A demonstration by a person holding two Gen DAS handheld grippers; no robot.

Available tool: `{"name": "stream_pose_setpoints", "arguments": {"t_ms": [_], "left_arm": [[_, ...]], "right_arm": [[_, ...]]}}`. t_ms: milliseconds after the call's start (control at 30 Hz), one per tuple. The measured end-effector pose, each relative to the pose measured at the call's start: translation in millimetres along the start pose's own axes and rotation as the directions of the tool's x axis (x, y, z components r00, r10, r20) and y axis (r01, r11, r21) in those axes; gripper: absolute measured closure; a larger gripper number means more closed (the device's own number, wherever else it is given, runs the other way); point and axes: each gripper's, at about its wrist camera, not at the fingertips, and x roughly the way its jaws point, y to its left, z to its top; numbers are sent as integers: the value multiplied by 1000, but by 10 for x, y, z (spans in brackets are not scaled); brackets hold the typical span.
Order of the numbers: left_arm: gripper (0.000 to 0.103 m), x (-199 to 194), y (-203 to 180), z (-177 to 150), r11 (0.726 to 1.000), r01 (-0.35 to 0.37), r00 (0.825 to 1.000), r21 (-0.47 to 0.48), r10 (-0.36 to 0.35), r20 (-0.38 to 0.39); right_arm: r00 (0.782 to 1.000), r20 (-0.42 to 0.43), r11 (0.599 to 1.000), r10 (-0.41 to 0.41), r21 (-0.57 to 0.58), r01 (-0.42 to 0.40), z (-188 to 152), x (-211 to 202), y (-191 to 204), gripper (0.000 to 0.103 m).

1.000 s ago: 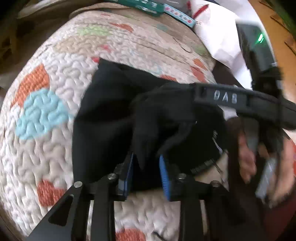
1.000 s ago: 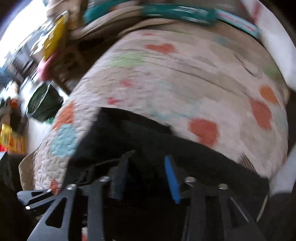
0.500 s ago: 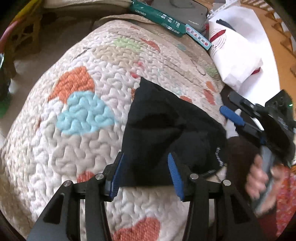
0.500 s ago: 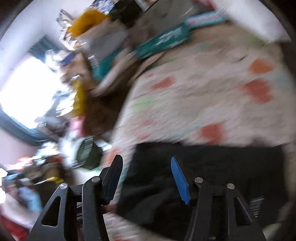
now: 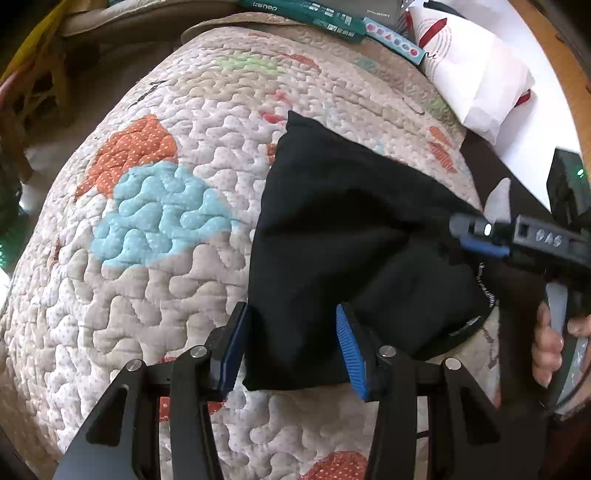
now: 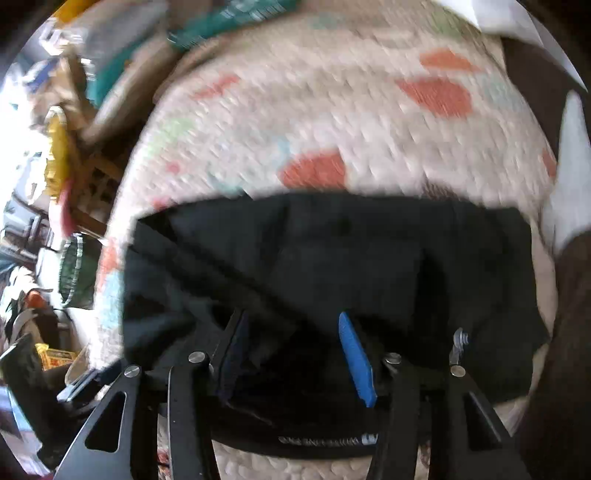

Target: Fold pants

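The black pants [image 5: 340, 236] lie folded into a compact bundle on the quilted bedspread [image 5: 155, 280]. My left gripper [image 5: 291, 343] is open and empty, its blue-padded fingers standing on either side of the bundle's near edge. My right gripper [image 5: 480, 240] shows at the right of the left wrist view, over the bundle's right side. In the blurred right wrist view the right gripper [image 6: 295, 350] is open above the black pants [image 6: 332, 258], with the waistband lettering at the near edge.
Teal boxes [image 5: 314, 14] lie at the bed's far edge. A white bag [image 5: 476, 77] sits at the far right by a wooden frame. Clutter and a green basket [image 6: 74, 269] stand on the floor left of the bed.
My left gripper has let go of the pants fabric, opened and drawn back. The right gripper swung away and has come back low over the bundle. The pants now lie flatter.
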Motion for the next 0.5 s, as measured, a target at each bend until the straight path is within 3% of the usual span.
{"name": "stream_pose_setpoints", "arguments": {"t_ms": [133, 233, 333, 400, 467, 500], "left_arm": [[55, 18, 66, 36, 999, 35, 999, -8, -35, 4], [53, 71, 34, 80, 999, 51, 999, -6, -51, 14], [54, 99, -33, 74, 998, 39, 999, 49, -40, 27], [75, 97, -64, 26, 994, 25, 999, 105, -29, 33], [81, 83, -48, -15, 992, 38, 998, 116, -43, 40], [83, 76, -32, -30, 993, 48, 998, 108, -53, 44]], "right_arm": [[996, 67, 976, 58, -215, -42, 107, -115, 559, 47], [997, 30, 936, 66, -348, -52, 231, 67, 1021, 47], [998, -15, 922, 54, -384, -56, 383, 363, 1364, 47], [998, -50, 913, 25, -405, -44, 485, 569, 1497, 47], [995, -95, 900, -8, -435, -34, 533, 753, 1575, 49], [991, -131, 889, -29, -457, -35, 525, 859, 1636, 64]]}}
